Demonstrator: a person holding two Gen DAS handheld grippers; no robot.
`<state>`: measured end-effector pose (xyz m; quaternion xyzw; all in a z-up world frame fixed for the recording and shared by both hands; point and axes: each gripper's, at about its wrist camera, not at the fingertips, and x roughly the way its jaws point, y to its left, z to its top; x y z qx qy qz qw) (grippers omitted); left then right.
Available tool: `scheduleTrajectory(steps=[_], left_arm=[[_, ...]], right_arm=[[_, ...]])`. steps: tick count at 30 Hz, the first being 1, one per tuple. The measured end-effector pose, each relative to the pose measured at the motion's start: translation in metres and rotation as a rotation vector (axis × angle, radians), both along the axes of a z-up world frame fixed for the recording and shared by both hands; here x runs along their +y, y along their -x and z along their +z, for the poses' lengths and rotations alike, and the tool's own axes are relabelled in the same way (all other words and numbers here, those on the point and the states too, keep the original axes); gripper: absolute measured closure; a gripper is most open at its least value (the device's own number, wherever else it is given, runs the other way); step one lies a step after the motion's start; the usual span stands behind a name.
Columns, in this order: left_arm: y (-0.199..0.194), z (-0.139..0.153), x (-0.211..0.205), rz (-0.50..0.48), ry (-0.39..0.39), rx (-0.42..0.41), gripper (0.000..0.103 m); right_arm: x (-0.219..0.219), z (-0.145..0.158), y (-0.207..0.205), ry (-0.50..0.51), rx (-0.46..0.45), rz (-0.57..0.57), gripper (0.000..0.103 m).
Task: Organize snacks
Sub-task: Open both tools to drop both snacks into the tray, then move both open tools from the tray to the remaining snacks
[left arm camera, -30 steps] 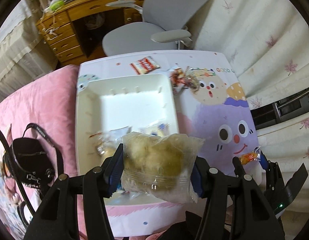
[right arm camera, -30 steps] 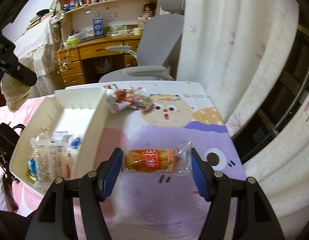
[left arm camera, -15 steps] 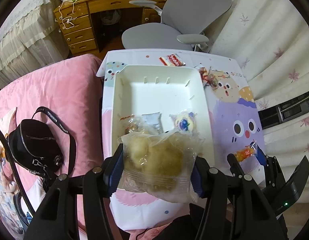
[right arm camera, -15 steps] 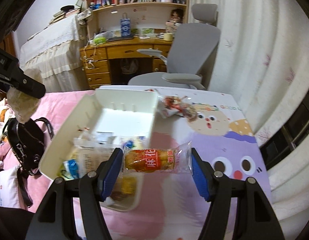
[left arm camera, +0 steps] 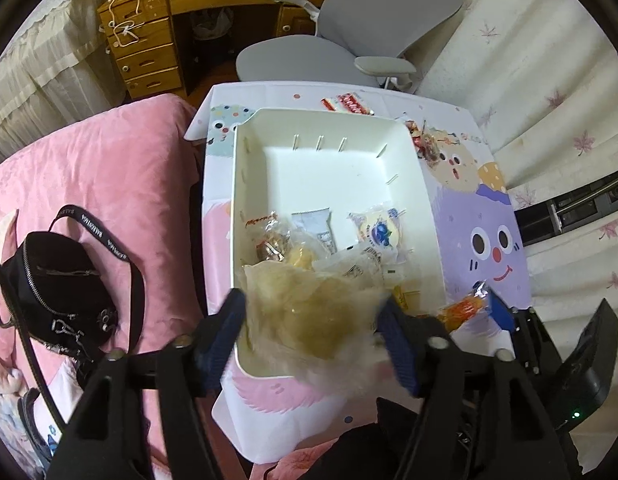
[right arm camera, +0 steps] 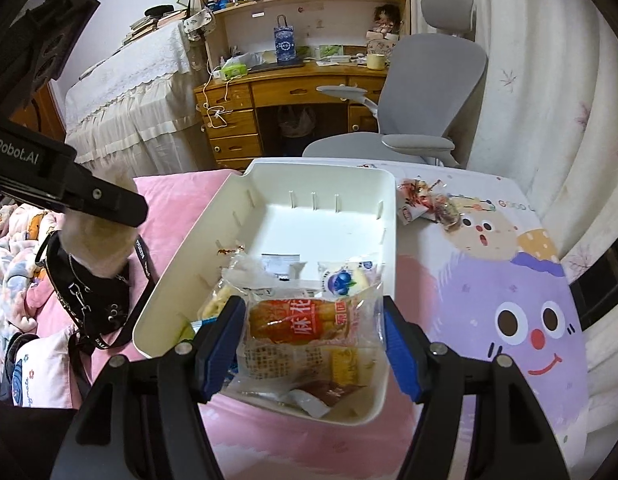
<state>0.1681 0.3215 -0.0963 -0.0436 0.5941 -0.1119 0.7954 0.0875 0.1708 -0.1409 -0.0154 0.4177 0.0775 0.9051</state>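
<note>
My left gripper [left arm camera: 311, 328] hangs over the near end of the white bin [left arm camera: 237, 184]. Its jaws are opening, and the clear bag of pale yellow puffs [left arm camera: 313, 308] between them is blurred and slipping off the pads. In the right wrist view that bag [right arm camera: 97, 248] hangs under the left gripper's finger [right arm camera: 105, 204], left of the bin [right arm camera: 391, 240]. My right gripper [right arm camera: 313, 336] holds an orange twist-snack packet [right arm camera: 309, 320] crosswise above the bin's near end. Its jaws are starting to open, with the wrapper ends still on the pads. Several wrapped snacks lie in the bin.
A red-and-white packet [left arm camera: 349, 102] and a small heap of sweets [right arm camera: 425, 200] lie on the cartoon tablecloth beyond the bin. A black shoulder bag [left arm camera: 57, 280] rests on the pink bed to the left. A grey office chair [left arm camera: 349, 40] and a wooden desk stand behind the table.
Both grippers have come in over the bin's near end with their snacks. The left jaws have widened, and the puff bag, sharp before, is now blurred between them.
</note>
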Motion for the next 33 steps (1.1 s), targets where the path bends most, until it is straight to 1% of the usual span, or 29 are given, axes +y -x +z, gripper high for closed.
scheduleTrajectory(steps=[3, 6, 11, 17, 24, 29, 33], left_arm=[[-0.001, 0.003, -0.003, -0.017, 0.002, -0.025, 0.03], [0.0, 0.006, -0.007, -0.04, -0.017, -0.041, 0.03], [0.002, 0.007, -0.014, -0.073, -0.021, -0.055, 0.03], [0.006, 0.009, -0.025, -0.115, -0.049, -0.086, 0.029], [0.009, 0.005, -0.046, -0.169, -0.043, -0.079, 0.03], [0.007, -0.002, -0.065, -0.216, -0.027, -0.046, 0.029], [0.005, -0.007, -0.083, -0.244, -0.017, -0.023, 0.027]], right_arm=[[0.0, -0.005, -0.002, 0.007, 0.029, -0.022, 0.029], [-0.002, -0.006, -0.002, -0.005, 0.038, -0.039, 0.029], [-0.006, -0.005, 0.0, -0.011, 0.036, -0.058, 0.029], [-0.012, -0.006, 0.007, -0.022, 0.051, -0.064, 0.029], [-0.025, -0.008, 0.021, -0.007, 0.08, -0.086, 0.029], [-0.042, -0.016, 0.031, 0.021, 0.14, -0.132, 0.029], [-0.061, -0.019, 0.038, 0.037, 0.171, -0.169, 0.029]])
